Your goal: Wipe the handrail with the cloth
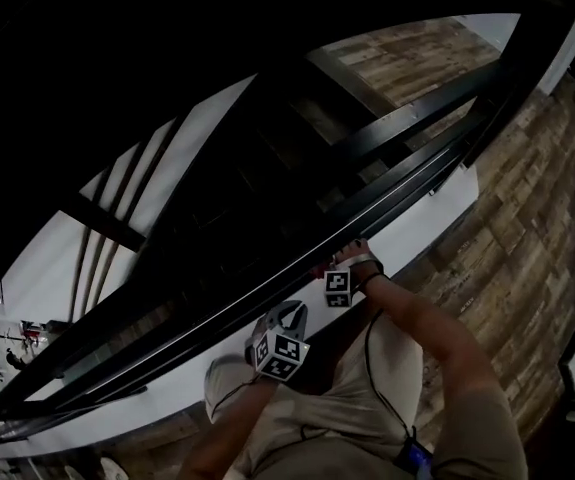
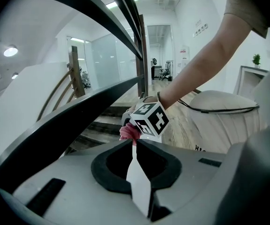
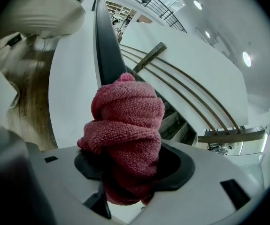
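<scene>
Cloth (image 3: pixel 125 125), red and bunched, is clenched in the right gripper's (image 1: pixel 329 273) fingers at the handrail (image 3: pixel 104 46), whose long axis runs straight ahead beyond it; contact cannot be confirmed. Left gripper (image 2: pixel 134 146), fingers closed and empty, lies behind.

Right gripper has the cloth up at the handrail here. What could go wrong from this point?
The cloth sits as a tight wad in the right gripper, so only its tip may meet the handrail, leaving parts unwiped. Stairs drop away beyond the rail; a slipped cloth could fall out of reach. The left gripper, shut and empty, is close behind and might bump the right.
</scene>
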Demonstrator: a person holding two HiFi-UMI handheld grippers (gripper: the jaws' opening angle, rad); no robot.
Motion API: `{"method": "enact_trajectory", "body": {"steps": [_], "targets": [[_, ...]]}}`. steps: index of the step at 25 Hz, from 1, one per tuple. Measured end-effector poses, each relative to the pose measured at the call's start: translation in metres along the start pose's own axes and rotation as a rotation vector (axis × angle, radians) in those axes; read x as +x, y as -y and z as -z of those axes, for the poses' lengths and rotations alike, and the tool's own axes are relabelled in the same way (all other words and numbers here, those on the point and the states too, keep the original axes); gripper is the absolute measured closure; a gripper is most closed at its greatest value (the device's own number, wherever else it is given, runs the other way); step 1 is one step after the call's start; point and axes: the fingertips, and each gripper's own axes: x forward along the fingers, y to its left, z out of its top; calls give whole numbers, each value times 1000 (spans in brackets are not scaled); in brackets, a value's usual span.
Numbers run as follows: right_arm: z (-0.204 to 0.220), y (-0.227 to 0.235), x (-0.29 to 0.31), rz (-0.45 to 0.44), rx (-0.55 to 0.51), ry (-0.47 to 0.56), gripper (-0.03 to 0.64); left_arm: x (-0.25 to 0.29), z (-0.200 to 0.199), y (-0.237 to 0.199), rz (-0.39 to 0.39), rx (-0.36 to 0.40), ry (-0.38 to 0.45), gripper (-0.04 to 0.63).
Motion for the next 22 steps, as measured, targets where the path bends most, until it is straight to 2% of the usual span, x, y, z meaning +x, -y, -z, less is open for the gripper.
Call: {"method": "enact_trajectory", "body": {"steps": [3, 8, 17, 22], "targets": [[28, 4, 10, -20, 4, -5, 373, 6, -4, -3, 3, -19, -3, 574], [72, 20, 18, 40, -4, 11, 373, 9, -18, 11, 22, 1, 7, 574], [159, 38, 50, 130, -3, -16, 374, 63, -64, 31, 49, 34, 37, 574], [198, 46, 57, 168, -5, -23, 374, 58, -73, 37, 43, 56, 26, 574]]}}
